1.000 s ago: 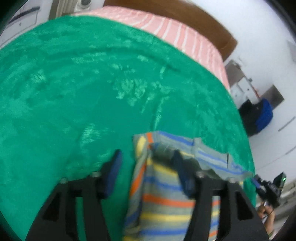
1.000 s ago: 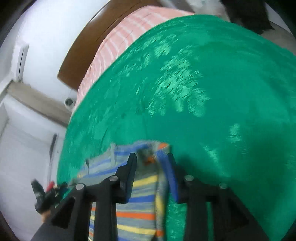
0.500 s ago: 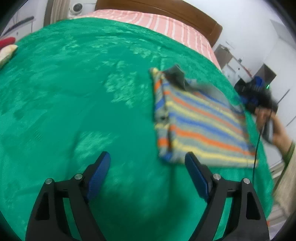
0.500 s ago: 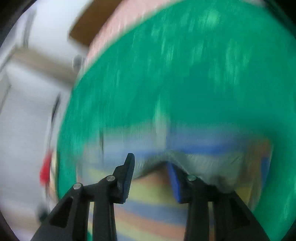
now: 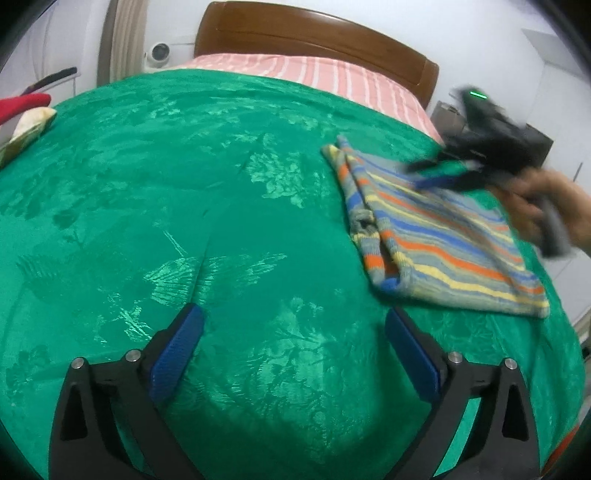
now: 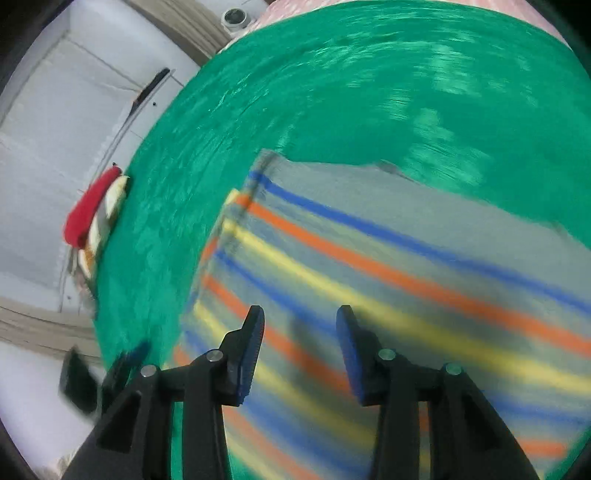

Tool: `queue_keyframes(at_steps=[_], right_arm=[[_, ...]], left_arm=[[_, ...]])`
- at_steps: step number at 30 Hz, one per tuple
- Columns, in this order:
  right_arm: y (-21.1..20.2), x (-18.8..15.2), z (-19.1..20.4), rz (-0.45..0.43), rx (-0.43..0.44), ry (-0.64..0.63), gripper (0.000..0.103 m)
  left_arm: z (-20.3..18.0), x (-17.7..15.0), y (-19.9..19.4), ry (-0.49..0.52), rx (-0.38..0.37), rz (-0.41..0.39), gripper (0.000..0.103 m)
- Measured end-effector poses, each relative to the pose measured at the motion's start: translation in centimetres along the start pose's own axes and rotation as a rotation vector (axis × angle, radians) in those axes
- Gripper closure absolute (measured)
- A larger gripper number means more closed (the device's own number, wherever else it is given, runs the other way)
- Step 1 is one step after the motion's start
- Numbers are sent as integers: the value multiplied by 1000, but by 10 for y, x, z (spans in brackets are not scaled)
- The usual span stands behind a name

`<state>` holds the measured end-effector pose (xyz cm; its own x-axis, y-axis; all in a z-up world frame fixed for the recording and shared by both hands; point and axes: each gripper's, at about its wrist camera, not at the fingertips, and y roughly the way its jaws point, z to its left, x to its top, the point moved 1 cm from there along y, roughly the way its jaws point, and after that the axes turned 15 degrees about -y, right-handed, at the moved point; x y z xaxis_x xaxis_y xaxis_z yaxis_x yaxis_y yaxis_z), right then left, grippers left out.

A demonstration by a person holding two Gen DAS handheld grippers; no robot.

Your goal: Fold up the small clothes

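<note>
A small folded garment [image 5: 443,236] with grey, blue, orange and yellow stripes lies flat on the green blanket [image 5: 184,184], to the right in the left wrist view. My left gripper [image 5: 291,312] hovers over bare blanket short of it. Its jaws are opening wide and nothing is between them. My right gripper [image 5: 443,177], blurred and held by a hand [image 5: 546,206], is above the garment's far side. In the right wrist view the right gripper [image 6: 300,314] is above the striped garment [image 6: 369,240]. Its jaws are opening and there is no cloth between them.
A red and cream pile of clothes [image 5: 26,110] sits at the bed's left edge, also seen in the right wrist view [image 6: 92,210]. A pink striped sheet [image 5: 314,74] and a wooden headboard [image 5: 314,29] lie beyond the blanket. A dark bedside unit [image 5: 535,140] stands at the right.
Both grippers have let go of the striped garment, which now lies folded on the blanket. The left one pulled back and opened wide. The right one swung across above the garment.
</note>
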<state>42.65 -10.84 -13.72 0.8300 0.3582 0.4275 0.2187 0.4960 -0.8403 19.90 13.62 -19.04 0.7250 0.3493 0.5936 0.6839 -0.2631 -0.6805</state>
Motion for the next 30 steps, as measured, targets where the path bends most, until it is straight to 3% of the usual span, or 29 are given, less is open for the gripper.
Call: queue_keyframes(at_steps=[2,5,7,9,13,16,20,21,25,27,30], right_arm=[[21,18,2,-39,-11,48,62],[26,28,18,-199,35,91,62],[16,17,36,-260,106,67,62],[-1,-13,57,-247,110,1,62],[-38,-101,74,-190,-13,-132,62],[-57,-183,54,-103,-108,-111,58],[-95,-263,38,-66,-89,-46,58],[-111,-275,35,-83,-107,-43,58],[-152,-270,25,-204,-255,-67,57],[-164,-267,30,-250,-374,-78,57],[-172,-281,43,-333,-383,-61,57]], left_arm=[[-1,-1,1,7,3,-4,3],[-2,-3,0,13,5,-8,2],[-1,-2,0,9,-6,-7,1],[0,-2,0,6,-13,-6,1],[-1,-3,0,10,-8,-7,1],[-2,-3,0,15,-2,-8,1],[-5,-5,1,27,15,-13,1],[-6,-6,2,33,23,-13,1],[-9,-7,3,45,44,-9,1],[-11,-7,4,56,63,-6,1],[-14,-9,6,75,90,-2,1]])
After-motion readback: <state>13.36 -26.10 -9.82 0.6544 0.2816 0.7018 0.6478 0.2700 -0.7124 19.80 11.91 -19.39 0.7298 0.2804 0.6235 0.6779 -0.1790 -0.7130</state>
